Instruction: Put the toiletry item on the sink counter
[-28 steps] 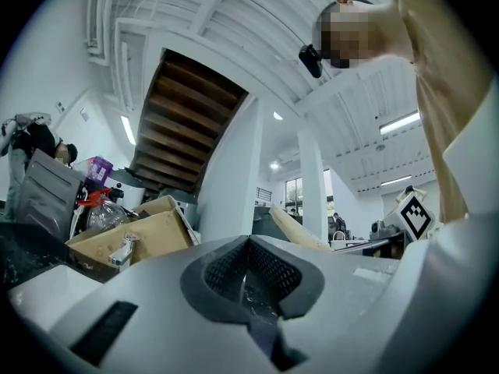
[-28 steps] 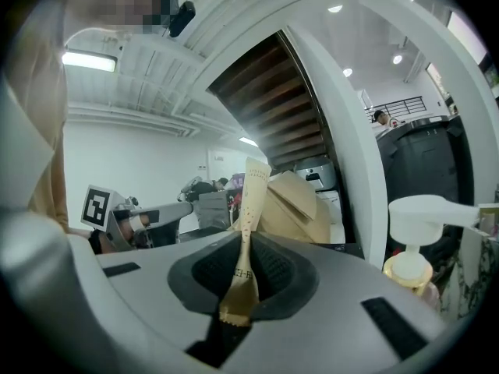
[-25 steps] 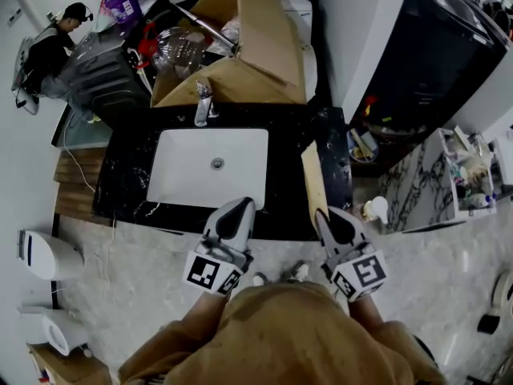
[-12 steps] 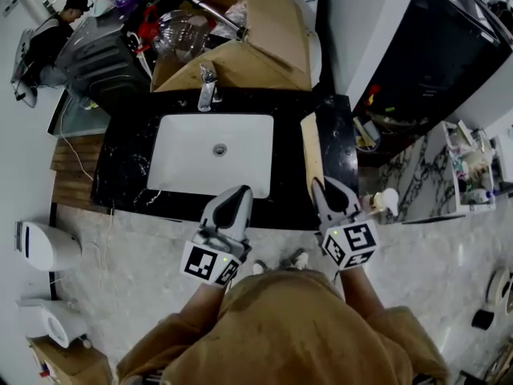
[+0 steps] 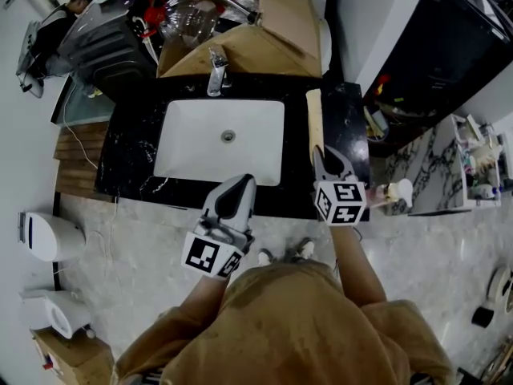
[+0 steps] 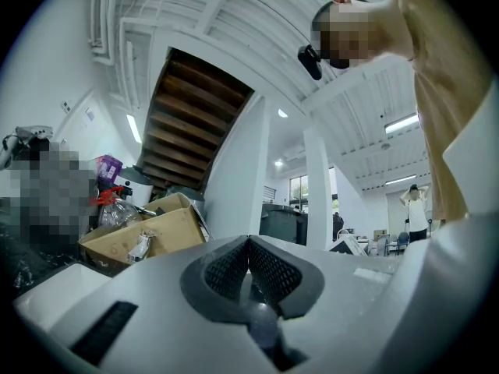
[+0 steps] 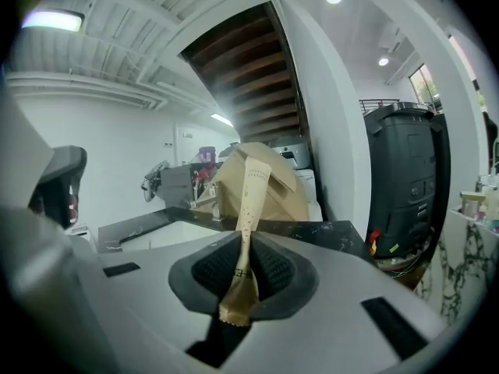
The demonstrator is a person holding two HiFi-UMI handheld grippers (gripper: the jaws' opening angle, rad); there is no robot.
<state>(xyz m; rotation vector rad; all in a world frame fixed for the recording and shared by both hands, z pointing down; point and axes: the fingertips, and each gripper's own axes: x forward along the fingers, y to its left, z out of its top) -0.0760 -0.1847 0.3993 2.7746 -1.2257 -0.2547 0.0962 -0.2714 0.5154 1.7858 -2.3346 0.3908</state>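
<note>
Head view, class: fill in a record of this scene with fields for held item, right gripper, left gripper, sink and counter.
held item: long tan packet
right gripper: shut on packet's near end
left gripper: shut, nothing between jaws
sink: white, set in counter
counter: black; packet lies over its right part, beside sink; contact cannot be told

Head view steeply down over sink counter [image 5: 132,151]; both gripper views low, forward; cardboard box [image 5: 240,58] shared.
</note>
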